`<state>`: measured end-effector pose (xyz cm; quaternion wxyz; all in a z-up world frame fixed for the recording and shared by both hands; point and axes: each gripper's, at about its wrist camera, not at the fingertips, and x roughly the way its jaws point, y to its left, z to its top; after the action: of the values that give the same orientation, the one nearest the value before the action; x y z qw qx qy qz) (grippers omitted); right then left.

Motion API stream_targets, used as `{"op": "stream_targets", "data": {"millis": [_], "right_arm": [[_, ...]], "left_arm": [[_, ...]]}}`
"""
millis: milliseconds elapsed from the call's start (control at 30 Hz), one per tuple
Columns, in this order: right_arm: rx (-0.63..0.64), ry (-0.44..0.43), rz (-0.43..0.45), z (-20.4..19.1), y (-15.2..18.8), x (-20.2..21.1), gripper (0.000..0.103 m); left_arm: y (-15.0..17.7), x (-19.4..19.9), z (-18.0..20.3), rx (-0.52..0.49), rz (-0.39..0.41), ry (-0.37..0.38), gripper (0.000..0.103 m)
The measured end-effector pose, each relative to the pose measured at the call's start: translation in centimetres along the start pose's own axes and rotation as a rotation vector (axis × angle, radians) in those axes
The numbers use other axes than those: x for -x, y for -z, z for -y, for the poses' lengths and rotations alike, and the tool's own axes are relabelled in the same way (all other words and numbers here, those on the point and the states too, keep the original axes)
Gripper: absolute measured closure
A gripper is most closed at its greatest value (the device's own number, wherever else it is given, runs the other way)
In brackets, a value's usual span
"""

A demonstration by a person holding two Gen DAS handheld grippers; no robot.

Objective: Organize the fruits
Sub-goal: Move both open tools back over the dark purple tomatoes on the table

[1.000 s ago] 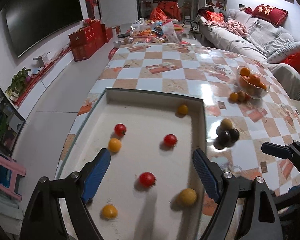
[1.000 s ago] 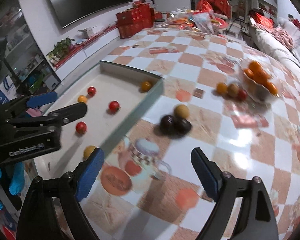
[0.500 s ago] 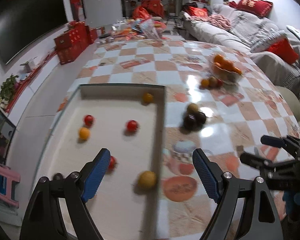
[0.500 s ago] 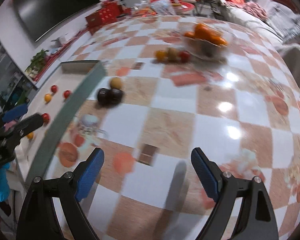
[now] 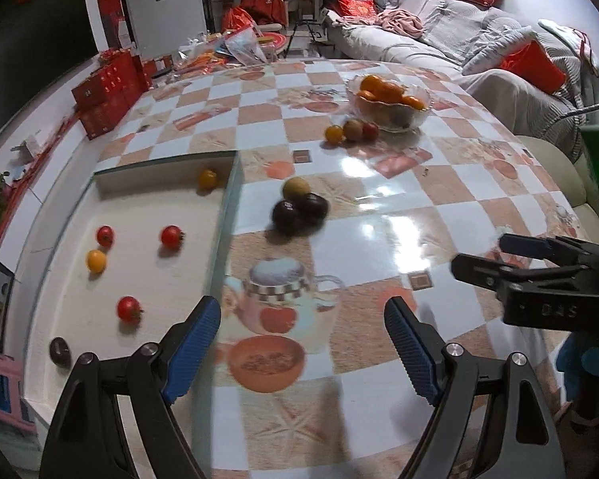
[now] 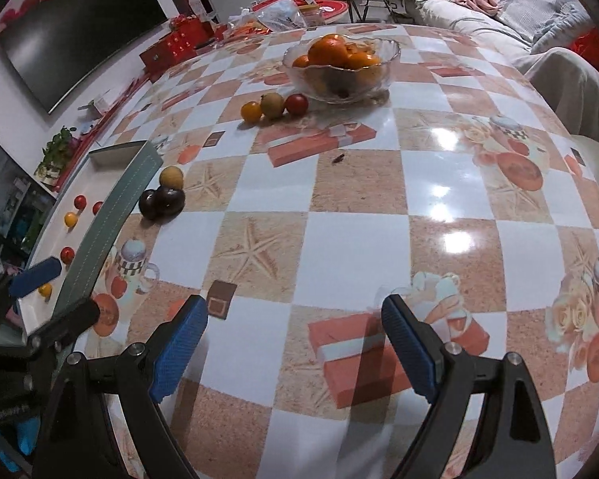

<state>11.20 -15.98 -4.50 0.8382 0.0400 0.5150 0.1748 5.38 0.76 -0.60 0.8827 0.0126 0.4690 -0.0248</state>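
- The left gripper (image 5: 302,343), black-framed with blue ribbed pads, stood with its fingers spread wide and nothing between them, over the near right wall of the shallow rectangular grey-green tray (image 5: 224,215).
- The right gripper (image 6: 294,343), of the same build, was likewise released and empty, above bare checked orange-and-white glossy tablecloth (image 6: 351,239).
- Inside the tray lay three small red tomatoes (image 5: 171,235), a yellow-orange one (image 5: 96,260), another orange one (image 5: 207,179) in the far corner, and a dark plum (image 5: 59,350) at the near left edge.
- Just outside the tray's right wall, on the cloth, two dark round plums (image 6: 161,201) touched each other, with a tan round fruit (image 6: 171,177) against them.
- Farther back stood a scalloped clear glass bowl (image 6: 385,60) heaped with oranges (image 6: 331,51).
- Close beside the bowl's left foot sat a row of three small fruits: orange, tan and red (image 6: 274,105).
- Both grippers were well apart from every fruit.
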Motion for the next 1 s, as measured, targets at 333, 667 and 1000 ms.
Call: {"op": "stream_targets", "data": {"millis": [333,667,1000], "right_arm": [[0.05,-0.026,0.002,-1.7,-1.2,-1.1,0.012],[0.069,-0.041,-0.009,-2.6,-1.0,-1.2,0.012],[0.125,-0.007,-0.005,-3.7,-1.6,-1.6,0.012]], "left_arm": [[1.2,-1.5,1.9,-0.019,-0.022,0.023,0.018],[1.0,-1.1,0.8,0.006,-0.008,0.004,0.018],[0.8,-1.7,0.8,0.003,-0.017,0.013,0.018]]}}
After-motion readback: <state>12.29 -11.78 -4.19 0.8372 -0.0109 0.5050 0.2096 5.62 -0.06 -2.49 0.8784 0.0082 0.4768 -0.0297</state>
